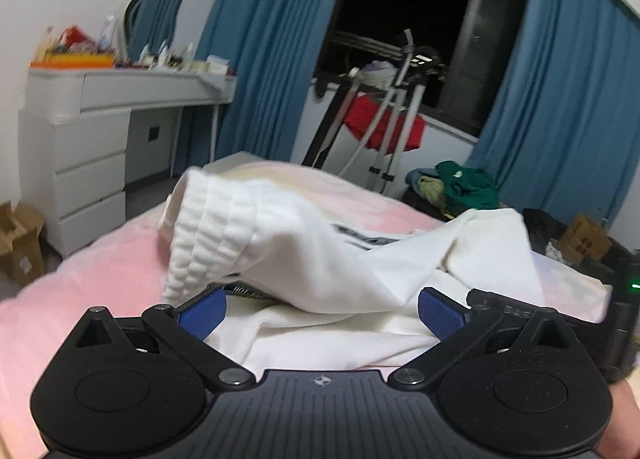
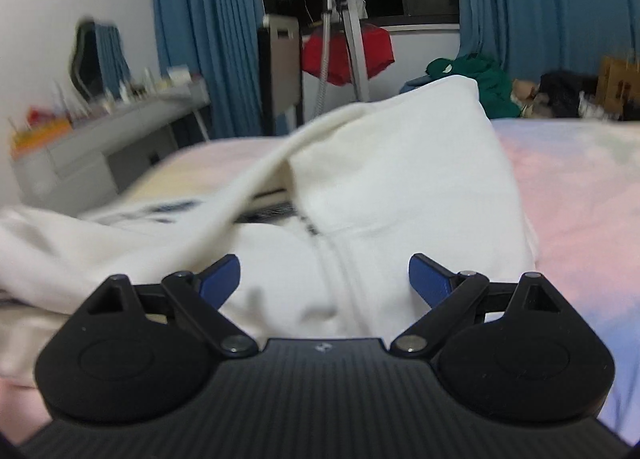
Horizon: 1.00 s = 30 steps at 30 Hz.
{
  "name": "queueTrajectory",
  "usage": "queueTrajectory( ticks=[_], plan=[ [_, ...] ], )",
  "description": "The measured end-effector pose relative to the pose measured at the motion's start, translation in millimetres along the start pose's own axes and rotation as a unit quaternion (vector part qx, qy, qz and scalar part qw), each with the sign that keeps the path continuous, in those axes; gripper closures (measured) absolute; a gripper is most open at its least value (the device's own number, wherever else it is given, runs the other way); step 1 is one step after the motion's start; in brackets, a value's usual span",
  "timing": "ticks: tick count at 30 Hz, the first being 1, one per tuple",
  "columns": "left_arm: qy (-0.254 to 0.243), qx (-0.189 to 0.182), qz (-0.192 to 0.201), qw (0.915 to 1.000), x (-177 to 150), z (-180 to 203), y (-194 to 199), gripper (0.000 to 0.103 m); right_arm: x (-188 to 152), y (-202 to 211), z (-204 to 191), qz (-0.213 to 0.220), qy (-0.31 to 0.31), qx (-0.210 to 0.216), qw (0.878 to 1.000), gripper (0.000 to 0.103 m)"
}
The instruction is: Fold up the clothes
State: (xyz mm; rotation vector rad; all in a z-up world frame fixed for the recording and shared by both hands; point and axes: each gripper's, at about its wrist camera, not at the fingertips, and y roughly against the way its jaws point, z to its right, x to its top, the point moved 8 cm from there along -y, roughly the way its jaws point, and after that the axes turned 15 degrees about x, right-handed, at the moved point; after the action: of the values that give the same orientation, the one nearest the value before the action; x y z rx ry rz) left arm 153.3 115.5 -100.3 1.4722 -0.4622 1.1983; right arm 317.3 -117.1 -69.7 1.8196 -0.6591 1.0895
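Both my grippers, left (image 1: 322,309) & right (image 2: 324,279), have jaws spread wide w/ nothing held, so the white sweatshirt (image 1: 304,235) on the bed (image 1: 100,271) may bunch if I pinch multiple layers.

Both wrist cameras are sitting low over the bed (image 1: 100,279), looking forward past their own fingers, close to the white garment (image 2: 400,163), and both are taking in the window (image 1: 400,11), blue curtains (image 2: 188,27) and dresser (image 1: 88,147).
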Motion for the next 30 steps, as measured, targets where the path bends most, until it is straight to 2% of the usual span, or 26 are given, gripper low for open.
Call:
queueTrajectory(
  ticks=[2, 6, 8, 11, 13, 14, 16, 21, 25, 30],
  plan=[
    [0.007, 0.005, -0.011, 0.9999, -2, 2, -10, 0.000, 3, -20, 12, -0.003, 0.010, -0.037, 0.999, 0.010],
    [0.002, 0.002, -0.007, 1.0000, -4, 11, -18, 0.000, 10, -44, 24, -0.006, -0.013, -0.022, 1.000, 0.008],
    [-0.007, -0.004, -0.009, 0.9999, -8, 18, -21, 0.000, 9, -57, 24, -0.033, 0.002, -0.027, 0.999, 0.008],
    [-0.025, -0.004, -0.007, 0.9996, -13, 26, -22, 0.000, 12, -62, 34, -0.038, -0.035, -0.025, 0.998, 0.010],
    [-0.033, -0.007, -0.005, 0.9994, -14, 28, -22, 0.000, 12, -57, 42, -0.030, -0.056, -0.033, 0.997, 0.027],
    [-0.032, -0.008, -0.004, 0.9995, -14, 29, -21, 0.000, 11, -54, 46, -0.027, -0.061, -0.040, 0.997, 0.041],
    [-0.028, -0.010, -0.003, 0.9995, -14, 29, -21, 0.000, 3, -44, 51, -0.025, -0.058, -0.023, 0.998, 0.048],
    [-0.018, -0.022, -0.012, 0.9995, -14, 34, -20, 0.000, -7, -20, 44, -0.033, -0.040, 0.035, 0.998, 0.046],
    [-0.024, -0.022, -0.010, 0.9994, -17, 40, -16, 0.000, -14, -19, 37, -0.058, 0.016, 0.024, 0.998, 0.043],
    [-0.043, -0.029, 0.000, 0.9986, -21, 48, -14, 0.000, -12, -41, 37, -0.100, 0.055, 0.004, 0.993, 0.041]
  ],
)
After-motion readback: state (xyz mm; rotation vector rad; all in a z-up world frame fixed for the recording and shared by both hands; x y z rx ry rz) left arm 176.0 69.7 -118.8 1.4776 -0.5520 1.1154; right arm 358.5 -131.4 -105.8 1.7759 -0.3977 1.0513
